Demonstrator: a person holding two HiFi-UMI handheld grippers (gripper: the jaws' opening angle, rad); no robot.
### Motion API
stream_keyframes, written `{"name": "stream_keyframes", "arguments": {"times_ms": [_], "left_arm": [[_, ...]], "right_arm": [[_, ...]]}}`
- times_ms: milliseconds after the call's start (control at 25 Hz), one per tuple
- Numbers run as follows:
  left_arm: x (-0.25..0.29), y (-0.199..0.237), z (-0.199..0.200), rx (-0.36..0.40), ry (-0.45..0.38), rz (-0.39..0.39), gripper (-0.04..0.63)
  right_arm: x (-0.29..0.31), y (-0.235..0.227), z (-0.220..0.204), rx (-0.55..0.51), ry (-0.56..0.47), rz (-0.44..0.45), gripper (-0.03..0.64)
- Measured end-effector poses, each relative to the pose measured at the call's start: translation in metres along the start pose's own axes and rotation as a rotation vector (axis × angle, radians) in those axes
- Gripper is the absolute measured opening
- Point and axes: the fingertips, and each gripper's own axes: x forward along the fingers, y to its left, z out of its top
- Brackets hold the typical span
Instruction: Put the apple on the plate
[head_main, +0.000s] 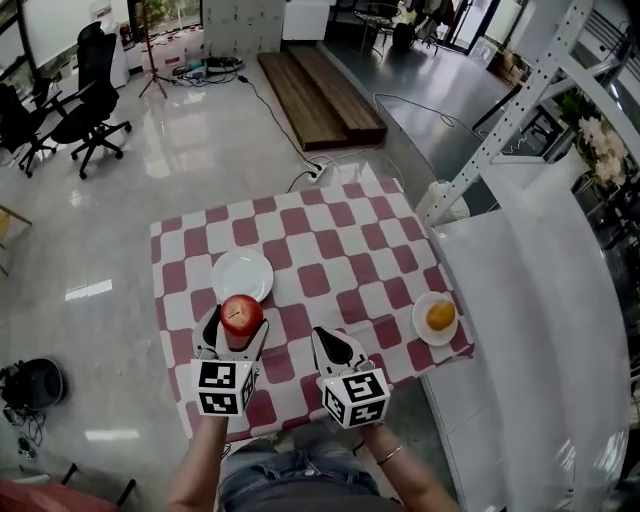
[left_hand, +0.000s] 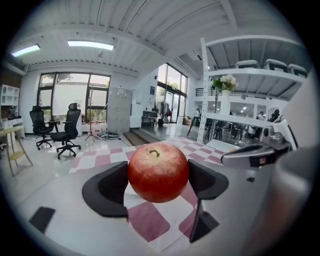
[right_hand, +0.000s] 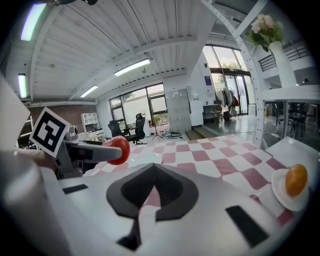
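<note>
A red apple (head_main: 241, 314) hangs above the checked tablecloth, pinched between the black pads of my left gripper (head_main: 233, 331). In the left gripper view the apple (left_hand: 158, 172) fills the gap between the jaws, stem up. An empty white plate (head_main: 243, 275) lies on the cloth just beyond the apple. My right gripper (head_main: 335, 349) hovers over the table's near edge, its jaws shut with nothing in them. From the right gripper view the jaw tips (right_hand: 153, 170) meet, and the apple (right_hand: 118, 148) shows at the left.
The red-and-white checked table (head_main: 330, 250) has a small plate with an orange (head_main: 438, 316) near its right edge, also seen as the orange (right_hand: 296, 180) in the right gripper view. A white shelving unit (head_main: 520, 290) stands close on the right. Office chairs (head_main: 95, 85) sit far left.
</note>
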Motion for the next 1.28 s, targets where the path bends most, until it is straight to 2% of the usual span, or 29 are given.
{"name": "stream_keyframes", "arguments": {"times_ms": [320,600,1280], "left_arm": [[0.032,0.013,0.000,-0.025,0.008,0.120,0.374],[0.061,0.025,-0.003,-0.046,0.017,0.189,0.374],[0.105,0.056,-0.010,-0.063,0.051,0.267,0.374]], "right_arm": [[0.031,-0.018,0.013,-0.046,0.020,0.100,0.011],[0.056,-0.025,0.013,-0.067,0.046,0.163,0.011],[0.113,-0.024,0.021,-0.125,0.073,0.253,0.011]]}}
